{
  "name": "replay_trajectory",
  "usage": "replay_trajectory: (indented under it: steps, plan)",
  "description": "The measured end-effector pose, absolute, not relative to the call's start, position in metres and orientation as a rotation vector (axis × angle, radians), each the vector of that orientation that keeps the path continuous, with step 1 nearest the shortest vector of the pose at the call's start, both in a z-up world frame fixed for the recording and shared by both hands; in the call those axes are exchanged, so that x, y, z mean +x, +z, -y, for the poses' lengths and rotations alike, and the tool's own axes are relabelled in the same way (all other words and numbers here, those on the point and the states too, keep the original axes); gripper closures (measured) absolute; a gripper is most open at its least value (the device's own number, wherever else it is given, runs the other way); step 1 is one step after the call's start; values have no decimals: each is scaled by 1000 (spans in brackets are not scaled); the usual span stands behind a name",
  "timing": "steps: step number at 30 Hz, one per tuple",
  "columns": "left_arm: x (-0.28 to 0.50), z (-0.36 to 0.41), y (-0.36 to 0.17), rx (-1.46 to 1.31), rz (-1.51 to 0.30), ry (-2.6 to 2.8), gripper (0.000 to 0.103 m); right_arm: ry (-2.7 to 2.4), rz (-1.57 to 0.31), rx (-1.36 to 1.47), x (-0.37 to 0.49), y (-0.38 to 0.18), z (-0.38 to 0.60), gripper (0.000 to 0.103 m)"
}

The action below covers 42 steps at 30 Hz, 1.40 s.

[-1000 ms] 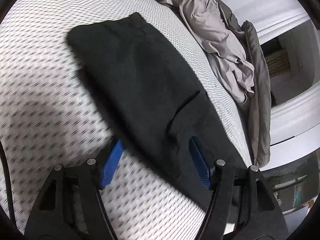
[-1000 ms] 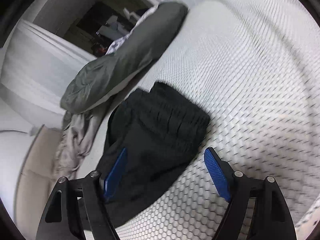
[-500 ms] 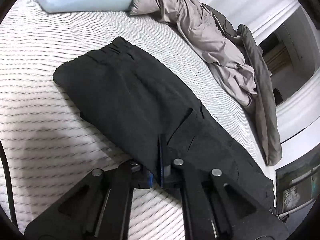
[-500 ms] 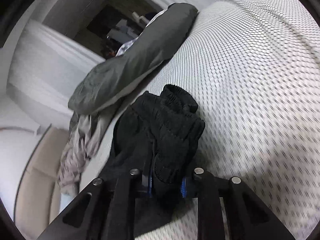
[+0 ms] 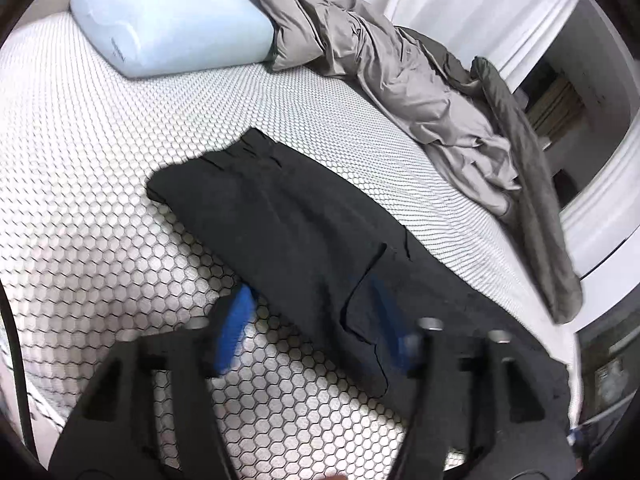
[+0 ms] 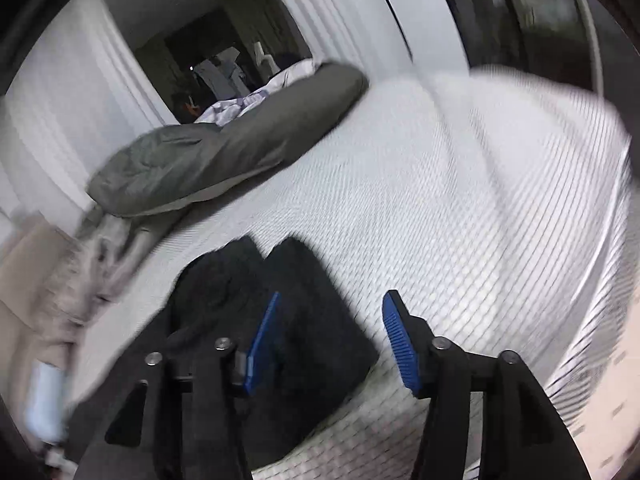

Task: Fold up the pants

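Left gripper (image 5: 312,330): black skeletal finger arms with triangular cut-outs, silver round screw heads at the pivots, blue pads (image 5: 236,326), blurred in this view. Right gripper (image 6: 330,338): same black frame and silver screws; blue pads (image 6: 400,346) show fine ribbing. A thin black cable (image 5: 16,364) runs along the left view's edge.

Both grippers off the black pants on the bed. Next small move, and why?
Probably bring the left gripper back down onto the near end of the black pants and regrip. Both sets of jaws are opening with no cloth pinched, the right gripper too, and the pants lie long and flat across the mattress, seemingly with another fold still to make.
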<state>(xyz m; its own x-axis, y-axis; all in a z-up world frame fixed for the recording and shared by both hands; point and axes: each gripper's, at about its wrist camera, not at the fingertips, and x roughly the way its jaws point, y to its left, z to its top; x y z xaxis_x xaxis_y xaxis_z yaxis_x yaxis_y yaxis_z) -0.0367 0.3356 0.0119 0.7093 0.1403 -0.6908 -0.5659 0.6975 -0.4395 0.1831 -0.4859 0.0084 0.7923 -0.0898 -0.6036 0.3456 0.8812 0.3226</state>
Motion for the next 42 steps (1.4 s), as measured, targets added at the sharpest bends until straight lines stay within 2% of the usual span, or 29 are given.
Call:
replay_trajectory:
  steps: [1,2,3,5,14,19,20,21,22,23,24,25,26,27,29,31,32,35,36,37,38,39,42]
  plan:
    - [-39,-332,17,-651,-663,456,26,-233,-602,402,189,16,480,35]
    - [-41,-329,23,-620,-649,467,19,-211,-600,377,191,20,478,22]
    - [-40,-327,27,-608,-639,464,12,-170,-602,341,200,25,471,17]
    - [-37,-318,37,-589,-616,427,1,-93,-623,272,216,31,459,12]
    - [44,-266,75,-464,-583,252,1,-12,-857,11,311,-1,415,11]
    - [89,-235,70,-425,-602,179,1,1,-928,-43,358,-17,404,11]
    - [95,-231,65,-434,-617,165,1,4,-945,-49,368,-22,402,14]
    - [99,-228,60,-440,-632,161,1,-9,-959,-66,372,-27,401,36]
    - [101,-227,56,-444,-645,162,1,-29,-956,-81,374,-27,402,52]
    - [104,-226,52,-449,-655,166,1,-31,-942,-64,372,-26,405,59]
    - [106,-227,49,-457,-663,169,1,-19,-905,-32,369,-20,408,73]
    - [106,-227,47,-466,-662,170,1,-22,-818,-16,363,-8,410,77]
    - [105,-230,46,-482,-656,178,1,-52,-739,-14,361,3,410,86]
    - [105,-233,43,-492,-654,182,1,-91,-688,-12,357,12,411,101]
    - [108,-236,40,-509,-652,184,1,-197,-677,-21,363,16,418,100]
    - [108,-239,37,-519,-659,201,1,-231,-743,13,376,-1,430,90]
    - [107,-239,35,-521,-666,205,1,-247,-810,44,384,-14,437,82]
    - [103,-242,33,-522,-673,214,1,-212,-858,83,383,-22,442,76]
    - [101,-242,33,-520,-674,217,1,-189,-843,56,380,-17,438,57]
    - [99,-242,34,-517,-673,215,1,-165,-834,35,376,-12,435,45]
    - [97,-241,34,-515,-671,213,1,-141,-834,25,373,-8,433,27]
    - [96,-241,35,-514,-670,214,1,-125,-830,30,368,-7,436,22]
    - [97,-239,33,-521,-678,200,1,-56,-867,104,371,-10,436,19]
